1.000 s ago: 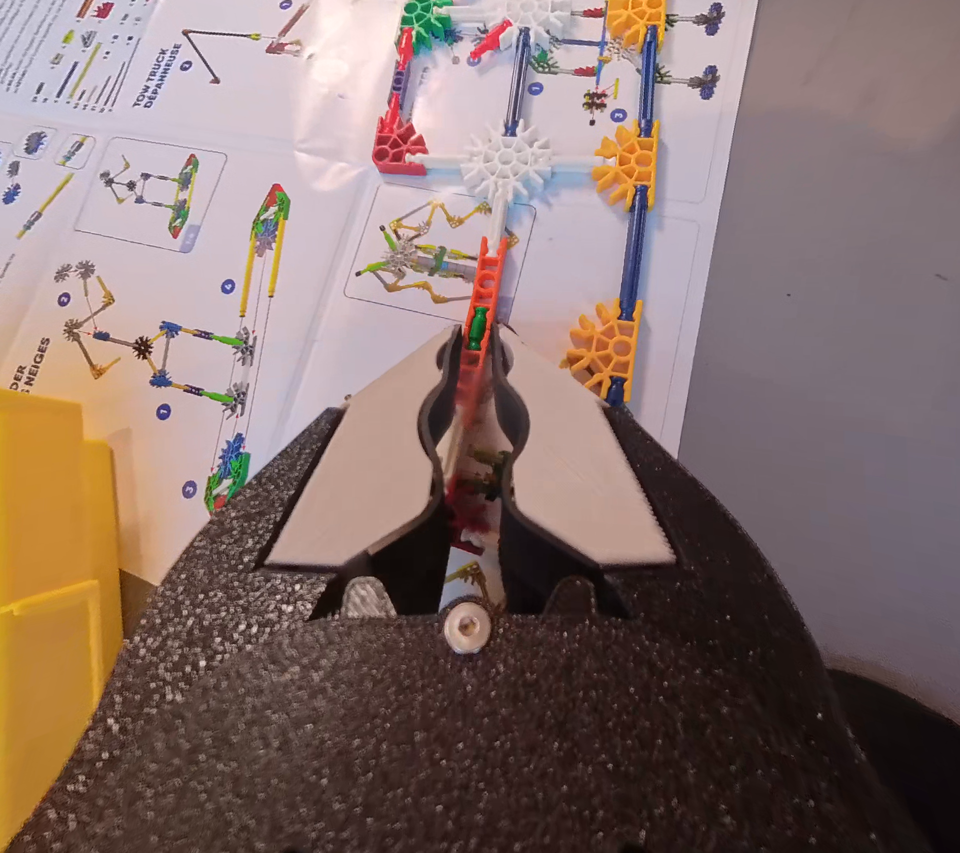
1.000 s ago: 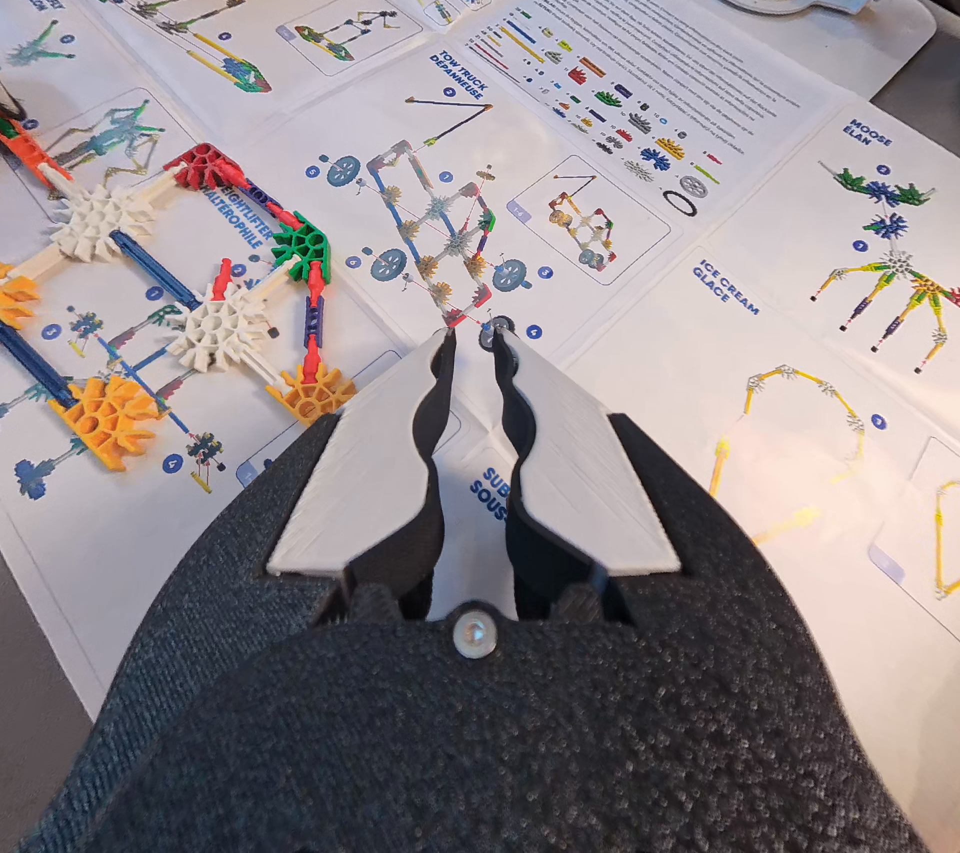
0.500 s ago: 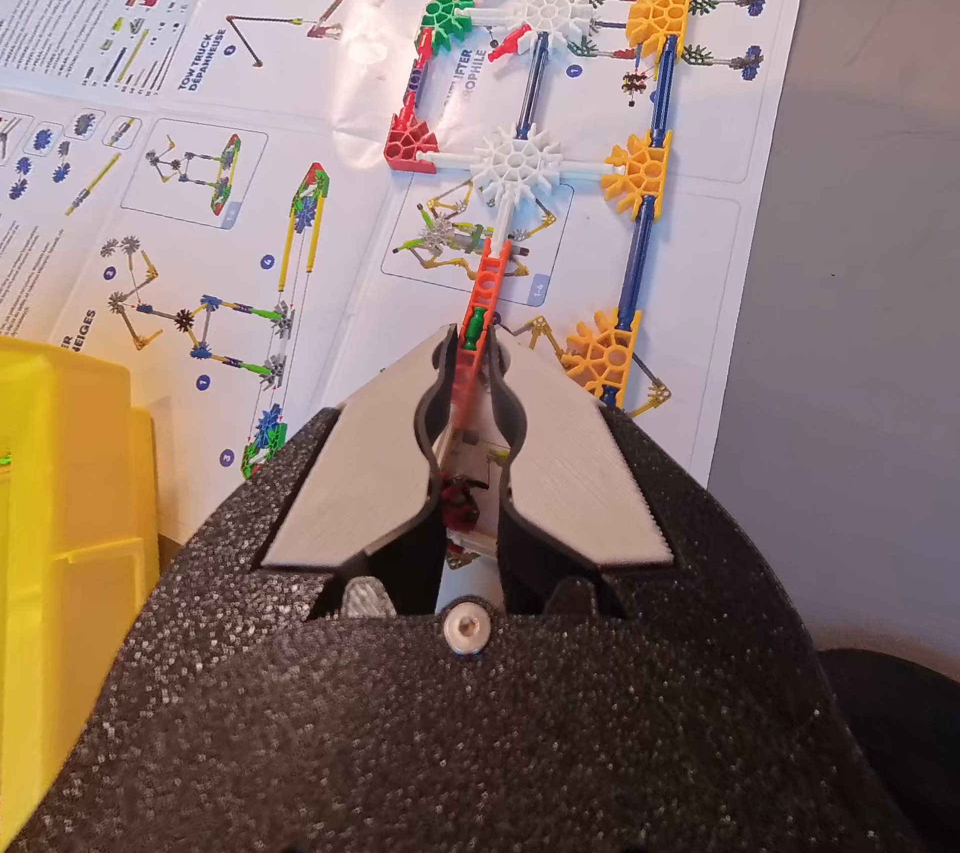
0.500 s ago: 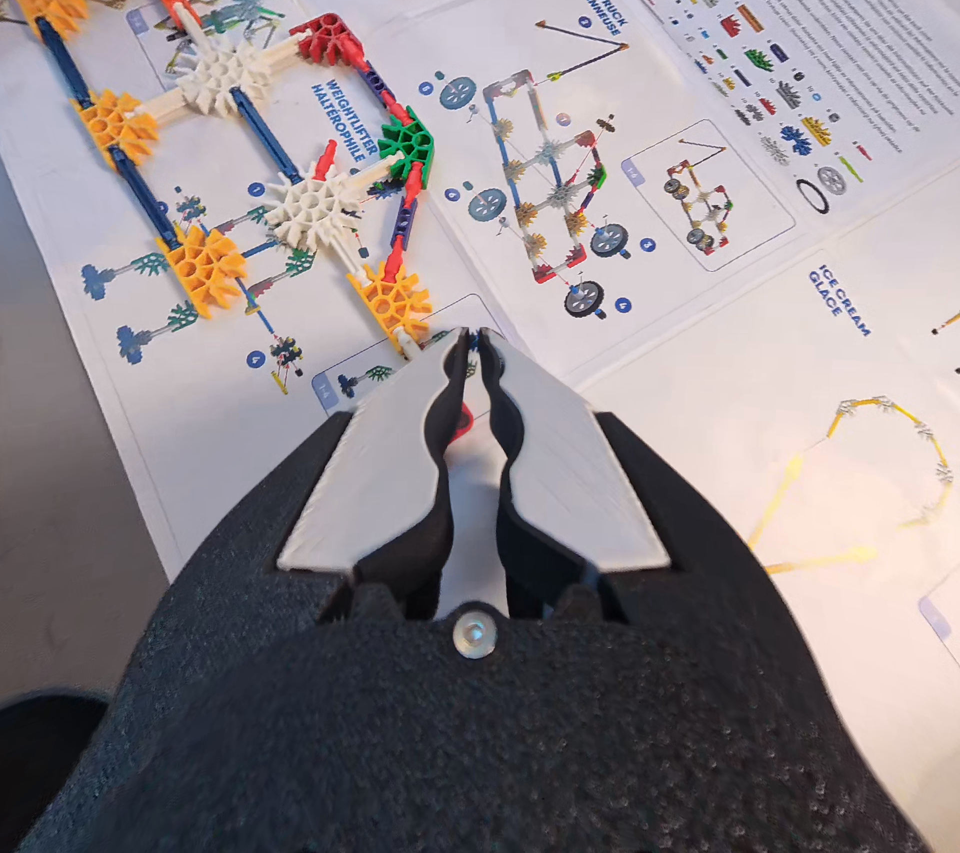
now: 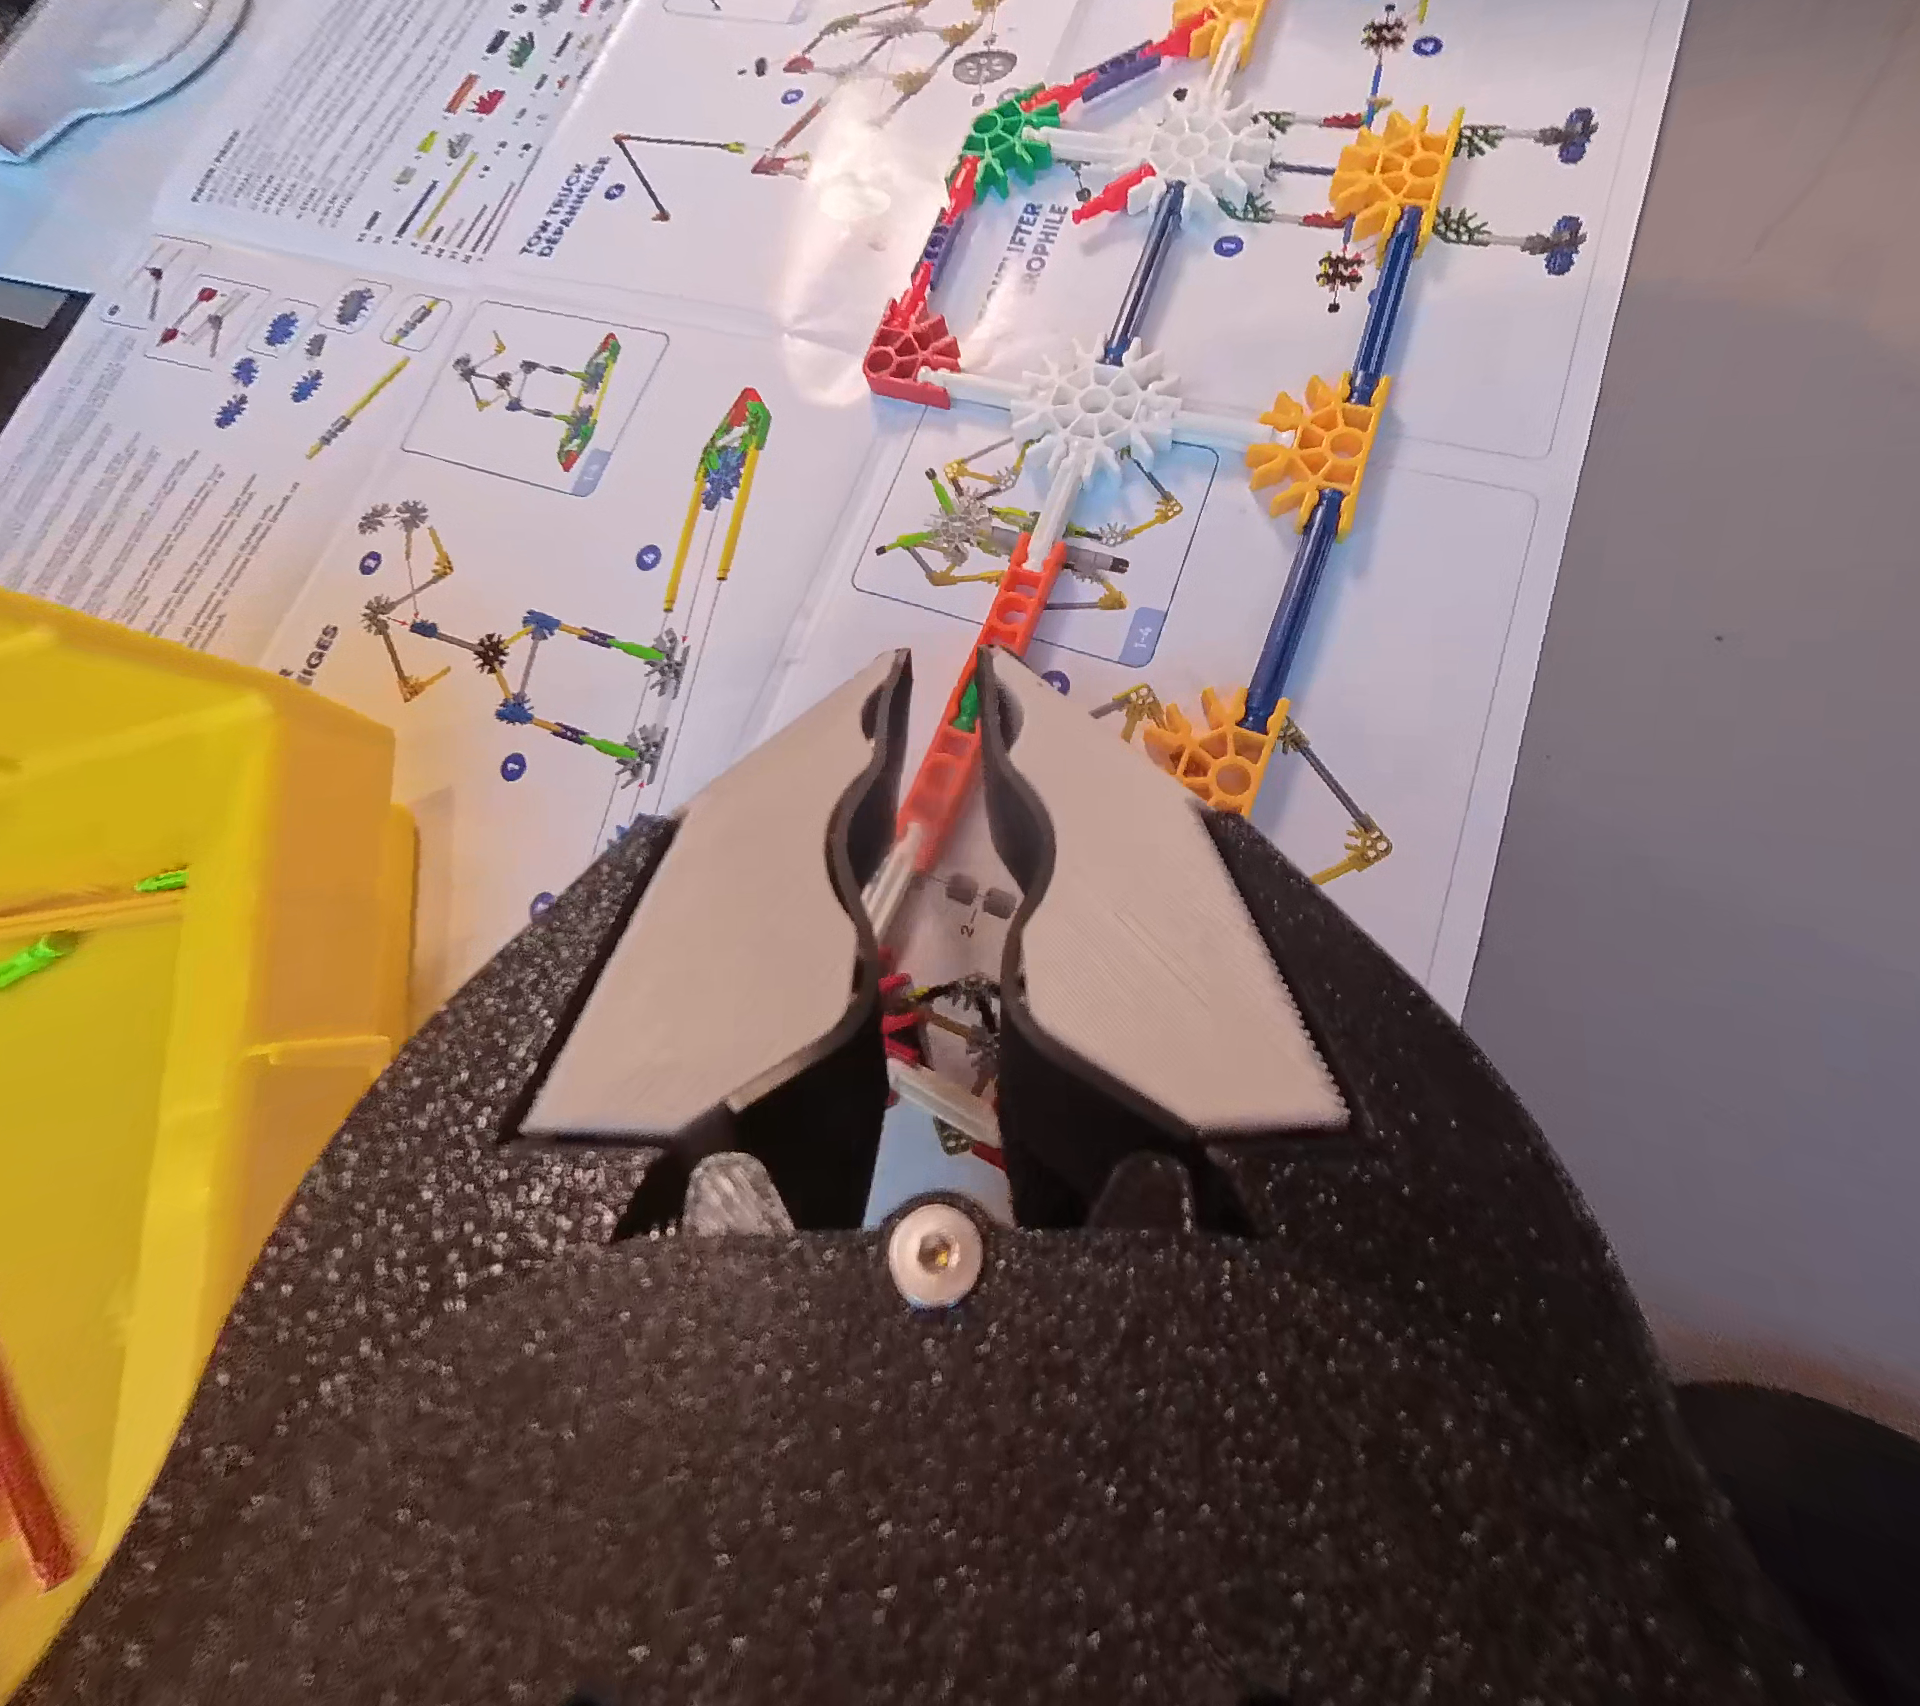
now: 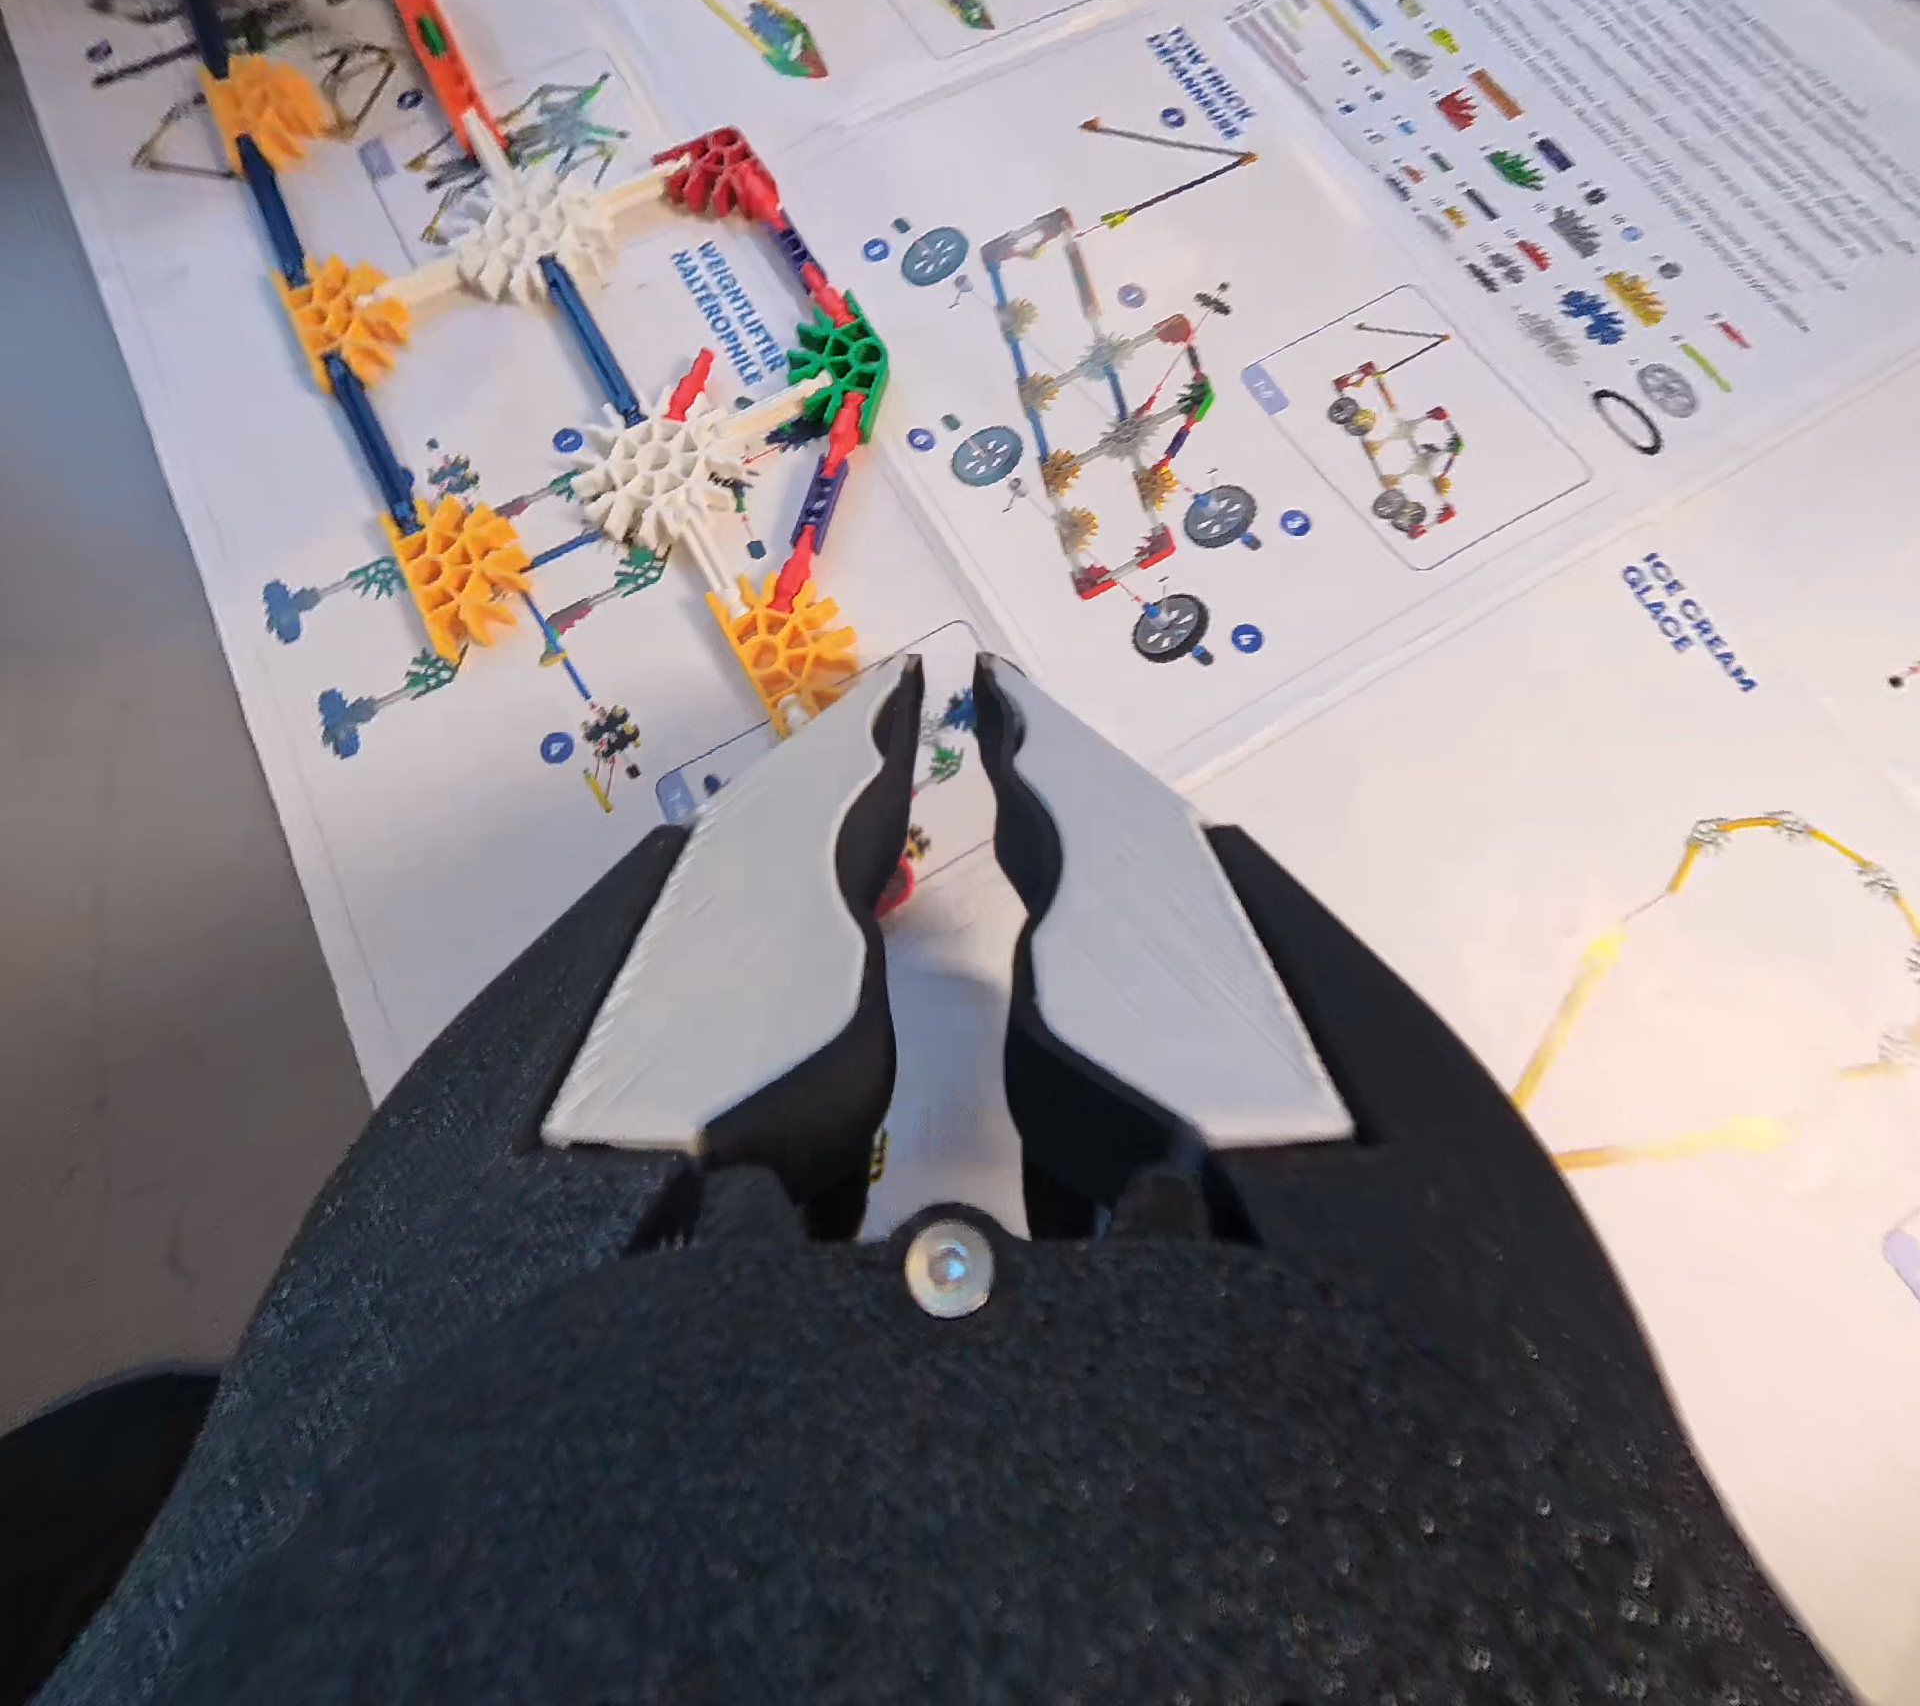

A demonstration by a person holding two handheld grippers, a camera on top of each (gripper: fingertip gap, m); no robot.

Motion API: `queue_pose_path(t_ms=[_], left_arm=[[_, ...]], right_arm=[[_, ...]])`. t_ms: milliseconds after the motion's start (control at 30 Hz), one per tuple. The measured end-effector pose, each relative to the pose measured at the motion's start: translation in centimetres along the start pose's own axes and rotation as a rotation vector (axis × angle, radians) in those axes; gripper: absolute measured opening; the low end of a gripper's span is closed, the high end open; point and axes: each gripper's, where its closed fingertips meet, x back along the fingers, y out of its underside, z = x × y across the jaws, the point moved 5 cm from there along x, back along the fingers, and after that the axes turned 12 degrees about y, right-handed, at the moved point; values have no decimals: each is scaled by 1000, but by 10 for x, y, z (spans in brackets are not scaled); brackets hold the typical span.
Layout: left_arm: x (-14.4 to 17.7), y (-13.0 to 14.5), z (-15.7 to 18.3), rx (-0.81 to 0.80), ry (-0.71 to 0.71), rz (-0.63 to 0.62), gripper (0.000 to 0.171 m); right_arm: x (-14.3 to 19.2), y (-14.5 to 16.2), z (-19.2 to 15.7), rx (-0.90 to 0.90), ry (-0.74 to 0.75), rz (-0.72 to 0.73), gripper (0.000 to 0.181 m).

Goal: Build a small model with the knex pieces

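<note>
Each camera sits just behind its own gripper and looks forward and down along the two fingers, close above the table. The left wrist view faces along the rod-and-connector frame [image 5: 1195, 274] lying on the instruction sheet [image 5: 582, 129], with a yellow bin [image 5: 177, 981] at its left edge. The right wrist view faces the same frame from the opposite end, so both views share the frame and the sheet; each shows the other gripper far off at its top edge.
</note>
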Motion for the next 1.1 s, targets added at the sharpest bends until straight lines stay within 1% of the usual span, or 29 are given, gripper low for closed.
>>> queue_pose_path(t_ms=[100, 200, 333, 400, 500, 567, 633, 700, 733, 800, 867, 967, 1033, 1100], left_arm=[[8, -6, -11, 35, -85, 64, 14], [18, -11, -25, 93, -195, 141, 19], [31, -11, -41, 166, -323, 198, 22], [44, -11, -50, 204, -401, 237, 24], [75, -8, -67, 296, -544, 298, 24], [101, -3, -78, 345, -643, 297, 24], [136, -3, -89, 324, -774, 242, 20], [172, -8, -101, 291, -852, 130, 18], [186, -11, -109, 299, -847, 61, 19], [202, -16, -128, 324, -778, -73, 23], [204, -15, -153, 334, -666, -224, 23], [183, 9, -192, 366, -462, -473, 22], [158, 36, -199, 393, -232, -621, 19], [141, 58, -198, 418, -95, -748, 14]], right_arm=[[-5, -7, 10, -54, 82, 50, 11], [-12, -9, 14, -42, 151, 54, 12], [-17, -10, 13, -27, 170, 53, 14], [-16, -10, 13, -31, 175, 59, 15], [-13, -11, 14, -35, 185, 73, 16], [-11, -11, 16, -42, 193, 80, 17], [-10, -12, 18, -52, 200, 85, 17], [-8, -12, 20, -64, 206, 92, 17], [-7, -12, 21, -68, 207, 96, 17], [-4, -13, 22, -72, 215, 105, 17], [-2, -15, 23, -75, 218, 117, 17], [1, -18, 23, -74, 227, 139, 17], [3, -19, 24, -72, 238, 150, 17], [4, -18, 27, -75, 249, 157, 17]])
